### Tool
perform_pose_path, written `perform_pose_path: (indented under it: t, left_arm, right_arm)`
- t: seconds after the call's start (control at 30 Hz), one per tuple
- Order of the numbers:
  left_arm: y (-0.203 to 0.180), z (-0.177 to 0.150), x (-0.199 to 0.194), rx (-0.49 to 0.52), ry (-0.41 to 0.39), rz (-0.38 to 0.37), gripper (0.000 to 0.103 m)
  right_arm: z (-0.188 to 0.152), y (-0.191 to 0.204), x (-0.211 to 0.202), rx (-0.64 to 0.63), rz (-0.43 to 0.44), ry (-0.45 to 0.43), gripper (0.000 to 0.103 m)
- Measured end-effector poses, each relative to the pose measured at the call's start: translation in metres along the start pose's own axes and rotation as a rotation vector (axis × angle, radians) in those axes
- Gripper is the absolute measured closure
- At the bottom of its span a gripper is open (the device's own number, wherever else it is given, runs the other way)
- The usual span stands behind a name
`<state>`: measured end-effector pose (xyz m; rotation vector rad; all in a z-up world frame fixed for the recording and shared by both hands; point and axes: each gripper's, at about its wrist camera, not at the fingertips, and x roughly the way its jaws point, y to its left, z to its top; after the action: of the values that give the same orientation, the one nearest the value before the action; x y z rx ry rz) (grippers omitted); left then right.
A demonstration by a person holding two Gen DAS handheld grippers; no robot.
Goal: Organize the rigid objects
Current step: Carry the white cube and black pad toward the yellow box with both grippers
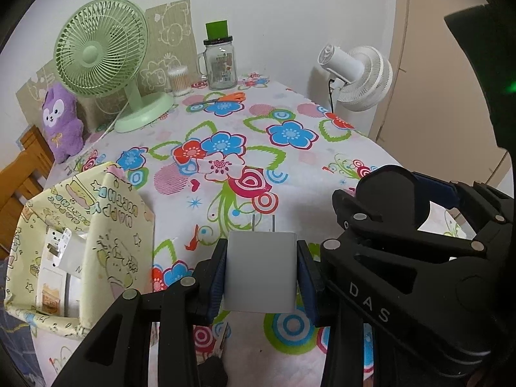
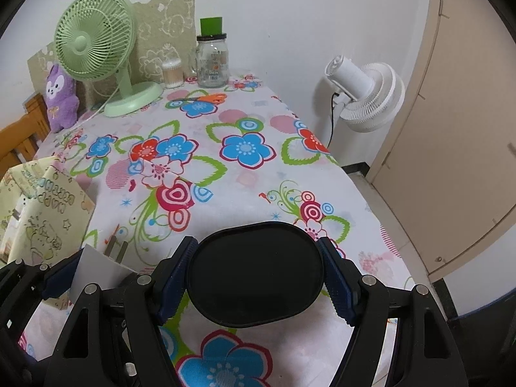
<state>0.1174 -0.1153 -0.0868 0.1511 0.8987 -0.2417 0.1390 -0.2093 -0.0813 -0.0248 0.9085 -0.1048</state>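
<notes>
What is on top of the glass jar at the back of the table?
A green block sits on the black lid of the glass jar. The jar looks mostly empty through the glass, but its printed label hides part of the inside, so I cannot be sure.

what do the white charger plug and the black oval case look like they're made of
White charger plug: likely hard plastic, smooth matte faces, with two metal prongs at the top. Black oval case: looks like rigid plastic or coated shell, matte with a raised rim; exact material unclear.
</notes>
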Motion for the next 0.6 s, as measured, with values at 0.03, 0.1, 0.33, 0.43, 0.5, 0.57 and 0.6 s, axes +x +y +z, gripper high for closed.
perform_pose_path:
  t: [0.03, 0.1, 0.33, 0.43, 0.5, 0.57, 0.6]
  left_arm:
    - [0.0, -0.001, -0.002, 0.002, -0.001, 0.001, 0.062]
    - [0.0, -0.002, -0.007, 0.003, -0.007, 0.005, 0.062]
    - [0.004, -0.006, -0.024, 0.013, -0.021, 0.01, 0.062]
    - [0.005, -0.008, -0.028, 0.021, -0.02, 0.01, 0.062]
    - [0.007, -0.008, -0.031, 0.023, -0.014, 0.007, 0.062]
    - [0.009, -0.009, -0.033, 0.025, -0.009, 0.007, 0.062]
    - [0.01, -0.009, -0.035, 0.026, -0.009, 0.008, 0.062]
  right_arm:
    - [0.0, 0.0, -0.002, -0.002, 0.0, -0.002, 0.027]
    - [-0.001, 0.002, -0.009, -0.007, -0.002, -0.012, 0.027]
    - [-0.003, 0.011, -0.03, -0.034, -0.012, -0.04, 0.027]
    - [-0.003, 0.015, -0.036, -0.044, -0.01, -0.047, 0.027]
    - [-0.004, 0.018, -0.041, -0.047, 0.004, -0.046, 0.027]
    - [-0.004, 0.021, -0.044, -0.05, 0.006, -0.047, 0.027]
    - [-0.004, 0.022, -0.046, -0.051, 0.007, -0.047, 0.027]
